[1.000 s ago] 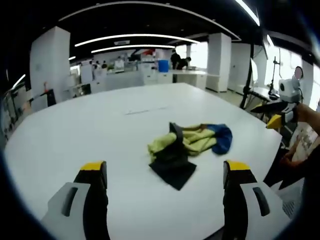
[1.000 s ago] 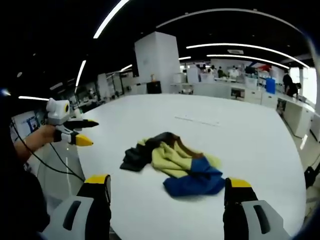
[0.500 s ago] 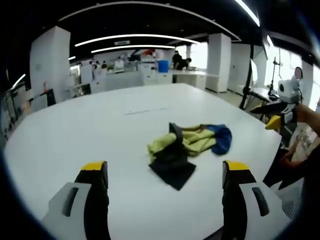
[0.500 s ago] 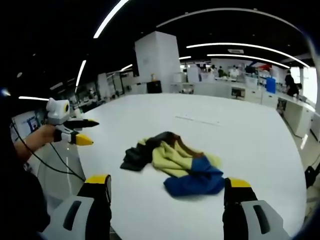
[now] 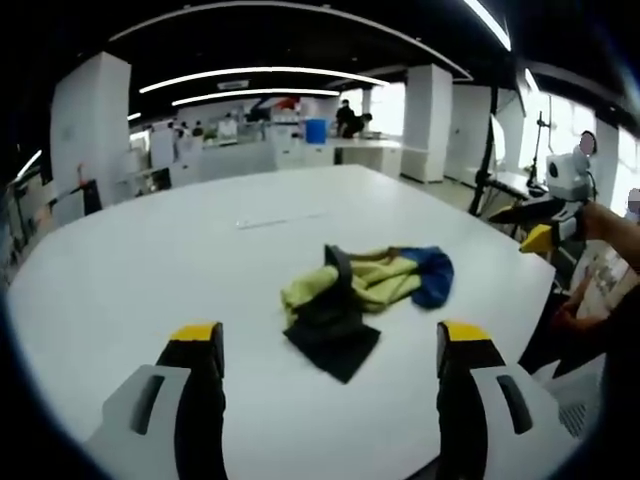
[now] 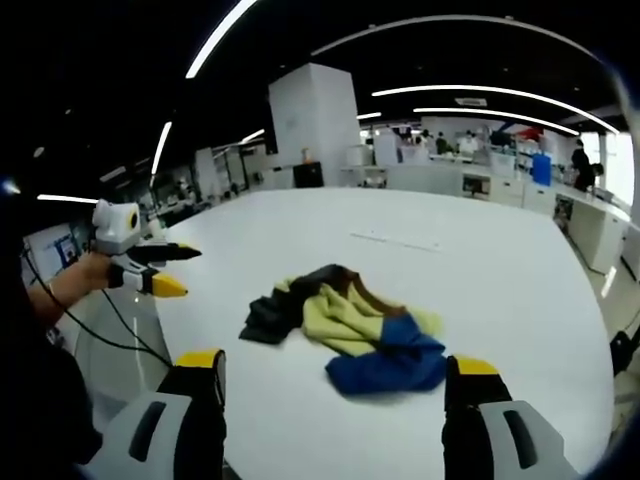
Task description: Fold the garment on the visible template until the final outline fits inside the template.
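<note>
Left tool [image 5: 325,345] spread wide, gripping nothing, hovering low above the white surface [image 5: 150,260] just short of the crumpled garment [image 5: 365,295]. Right tool [image 6: 335,375] likewise wide open and empty, poised on the opposite side of the same heap: black, yellow-green and blue folds bunched near the surface's middle. Faint template marks [image 6: 395,240] beyond the garment, well apart from it.
</note>
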`<action>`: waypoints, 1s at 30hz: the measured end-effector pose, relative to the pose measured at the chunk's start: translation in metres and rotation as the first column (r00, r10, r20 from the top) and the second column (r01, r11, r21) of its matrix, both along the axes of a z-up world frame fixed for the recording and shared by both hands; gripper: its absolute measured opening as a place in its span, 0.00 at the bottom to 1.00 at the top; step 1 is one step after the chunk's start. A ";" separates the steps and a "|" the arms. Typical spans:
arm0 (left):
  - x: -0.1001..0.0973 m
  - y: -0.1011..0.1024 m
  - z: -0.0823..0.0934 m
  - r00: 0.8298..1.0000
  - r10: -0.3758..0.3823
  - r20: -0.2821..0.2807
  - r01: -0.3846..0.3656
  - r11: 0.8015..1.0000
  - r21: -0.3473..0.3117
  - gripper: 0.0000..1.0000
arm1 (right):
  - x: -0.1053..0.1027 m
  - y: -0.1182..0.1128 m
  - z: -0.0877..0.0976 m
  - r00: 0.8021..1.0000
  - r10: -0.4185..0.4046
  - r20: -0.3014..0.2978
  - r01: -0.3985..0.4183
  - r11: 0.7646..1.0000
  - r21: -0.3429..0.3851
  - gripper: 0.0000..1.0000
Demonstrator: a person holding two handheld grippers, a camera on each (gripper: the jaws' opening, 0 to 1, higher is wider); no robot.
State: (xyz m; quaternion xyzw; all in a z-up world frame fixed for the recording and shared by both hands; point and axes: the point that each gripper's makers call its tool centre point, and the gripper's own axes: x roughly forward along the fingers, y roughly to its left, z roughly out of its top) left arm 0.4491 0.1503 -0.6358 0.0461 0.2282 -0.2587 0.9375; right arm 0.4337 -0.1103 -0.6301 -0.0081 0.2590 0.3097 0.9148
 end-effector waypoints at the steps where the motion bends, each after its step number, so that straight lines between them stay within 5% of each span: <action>1: 0.001 -0.002 0.000 1.000 -0.002 0.000 0.002 1.000 -0.009 0.84 | 0.002 0.000 0.000 1.000 0.000 0.002 0.000 1.000 0.003 0.88; 7: 0.005 -0.016 0.000 0.999 -0.047 0.006 0.047 0.999 -0.020 0.79 | 0.010 0.003 -0.007 1.000 0.014 -0.016 -0.014 0.999 0.046 0.84; 22: 0.031 -0.037 -0.009 0.997 -0.080 0.008 0.081 0.995 -0.067 0.53 | 0.045 0.002 -0.015 0.999 0.027 -0.018 -0.026 0.998 0.065 0.53; 30: 0.040 -0.051 -0.025 0.989 -0.144 -0.017 0.143 0.989 -0.032 0.43 | 0.062 -0.002 -0.028 0.998 0.042 -0.045 -0.040 0.998 0.047 0.42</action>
